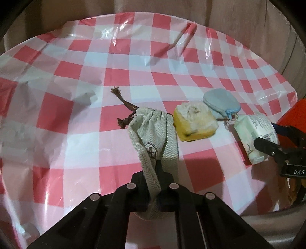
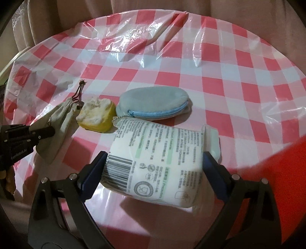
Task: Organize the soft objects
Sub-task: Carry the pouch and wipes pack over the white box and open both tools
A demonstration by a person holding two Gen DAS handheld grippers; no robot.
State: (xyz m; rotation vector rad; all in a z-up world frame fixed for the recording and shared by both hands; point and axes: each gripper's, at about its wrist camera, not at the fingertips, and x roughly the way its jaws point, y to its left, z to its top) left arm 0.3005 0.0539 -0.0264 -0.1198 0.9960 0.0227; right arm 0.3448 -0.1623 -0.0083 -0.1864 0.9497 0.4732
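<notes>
My left gripper is shut on the lower part of a beige drawstring pouch, whose brown cords trail up and left. In the right wrist view the pouch hangs from the left gripper at the left edge. My right gripper is shut on a white tissue pack, its blue pads pressing both sides. The left wrist view shows that pack in the right gripper. A yellow sponge block and a round blue zip purse lie between them.
A wrinkled red and white checked plastic cloth covers the round table. A bright orange-red object stands at the right edge, close to the right gripper. Pink curtain folds hang behind the table.
</notes>
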